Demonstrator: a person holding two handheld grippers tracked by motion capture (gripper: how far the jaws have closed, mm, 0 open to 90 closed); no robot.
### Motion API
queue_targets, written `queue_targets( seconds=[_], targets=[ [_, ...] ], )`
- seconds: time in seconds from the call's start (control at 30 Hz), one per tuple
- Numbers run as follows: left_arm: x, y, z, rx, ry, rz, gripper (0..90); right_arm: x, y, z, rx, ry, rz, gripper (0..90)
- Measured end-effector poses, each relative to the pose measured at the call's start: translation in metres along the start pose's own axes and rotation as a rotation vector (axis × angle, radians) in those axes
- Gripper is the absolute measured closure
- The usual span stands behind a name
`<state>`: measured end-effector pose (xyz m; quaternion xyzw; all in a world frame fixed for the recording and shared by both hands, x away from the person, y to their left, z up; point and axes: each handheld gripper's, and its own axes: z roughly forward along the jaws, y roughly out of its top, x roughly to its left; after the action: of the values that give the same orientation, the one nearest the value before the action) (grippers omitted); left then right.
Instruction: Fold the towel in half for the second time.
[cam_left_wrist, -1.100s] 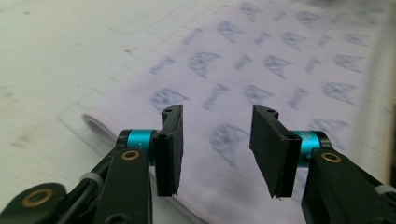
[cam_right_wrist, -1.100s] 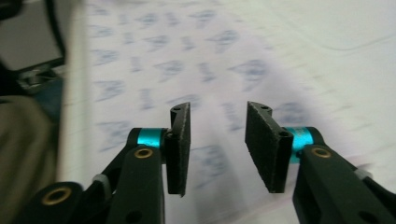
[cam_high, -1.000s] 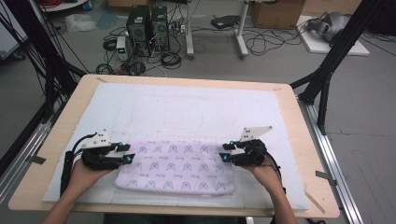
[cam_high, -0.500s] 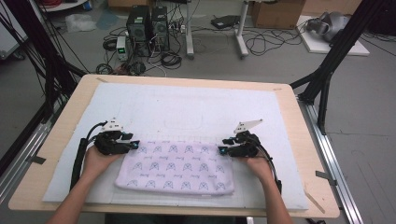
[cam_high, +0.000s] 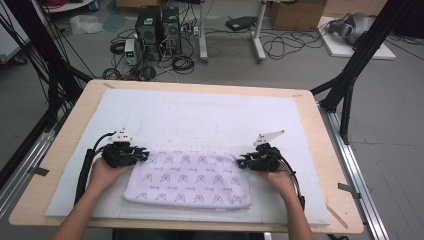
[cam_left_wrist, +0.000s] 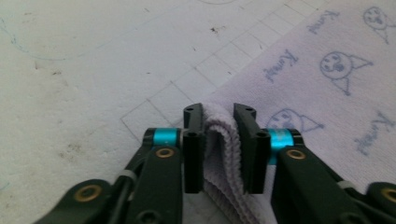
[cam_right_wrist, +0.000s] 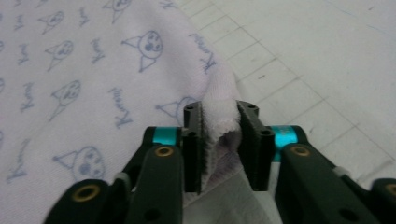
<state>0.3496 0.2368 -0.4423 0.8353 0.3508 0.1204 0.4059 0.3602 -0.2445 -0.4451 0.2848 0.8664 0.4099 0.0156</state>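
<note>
At towel (cam_high: 189, 179) far corners | left claw (cam_high: 145, 155) pinching | right claw (cam_high: 240, 162) pinching

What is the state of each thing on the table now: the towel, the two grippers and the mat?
Towel: folded, lying flat on the mat, both far corners bunched between jaws.
Left gripper: jaws have just been closing, now shut on the towel's left far corner.
Right gripper: jaws have just been closing, now shut on the towel's right far corner.
Mat: white, spread flat, with some marks.
</note>
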Motion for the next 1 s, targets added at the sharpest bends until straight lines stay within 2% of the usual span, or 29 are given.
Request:
queue_targets(
  seconds=[0.13, 0.2, 0.33, 0.4, 0.53, 0.6, 0.77, 0.8, 0.83, 0.87, 0.9, 0.93, 1.0],
  targets=[
    [-0.004, 0.002, -0.005, -0.01, 0.028, 0.022, 81.4, 0.005, 0.004, -0.001, 0.013, -0.02, -0.021, 78.6],
    [-0.007, 0.004, -0.009, -0.032, 0.045, 0.026, 81.8, 0.007, 0.007, -0.005, -0.011, -0.031, -0.041, 79.8],
    [-0.012, 0.017, -0.016, -0.075, 0.084, 0.037, 82.0, 0.005, 0.018, -0.018, -0.068, -0.035, -0.041, 80.0],
    [-0.01, 0.025, -0.017, -0.101, 0.105, 0.035, 82.0, 0.002, 0.026, -0.02, -0.069, -0.066, -0.055, 80.0],
    [0.0, 0.042, -0.014, -0.131, 0.147, 0.01, 82.0, -0.008, 0.045, -0.024, -0.073, -0.115, -0.063, 80.1],
    [0.008, 0.052, -0.013, -0.137, 0.164, 0.002, 82.0, -0.018, 0.055, -0.025, -0.085, -0.129, -0.05, 80.2],
    [0.031, 0.087, -0.006, -0.168, 0.223, 0.004, 82.1, -0.042, 0.082, -0.023, -0.094, -0.176, -0.04, 80.2],
    [0.036, 0.094, -0.002, -0.166, 0.233, 0.01, 81.7, -0.048, 0.088, -0.021, -0.096, -0.185, -0.041, 78.9],
    [0.042, 0.099, 0.002, -0.149, 0.236, 0.005, 79.4, -0.052, 0.092, -0.019, -0.103, -0.21, -0.05, 71.7],
    [0.047, 0.102, 0.005, -0.134, 0.255, -0.008, 71.4, -0.057, 0.096, -0.016, -0.106, -0.245, -0.033, 61.5],
    [0.05, 0.103, 0.007, -0.125, 0.273, -0.031, 64.5, -0.062, 0.098, -0.014, -0.118, -0.269, -0.01, 57.7],
    [0.054, 0.102, 0.007, -0.126, 0.27, -0.042, 61.6, -0.065, 0.096, -0.013, -0.138, -0.28, 0.007, 55.8],
    [0.055, 0.097, 0.005, -0.114, 0.24, -0.058, 56.9, -0.069, 0.092, -0.009, -0.134, -0.243, 0.047, 49.6]
  ],
)
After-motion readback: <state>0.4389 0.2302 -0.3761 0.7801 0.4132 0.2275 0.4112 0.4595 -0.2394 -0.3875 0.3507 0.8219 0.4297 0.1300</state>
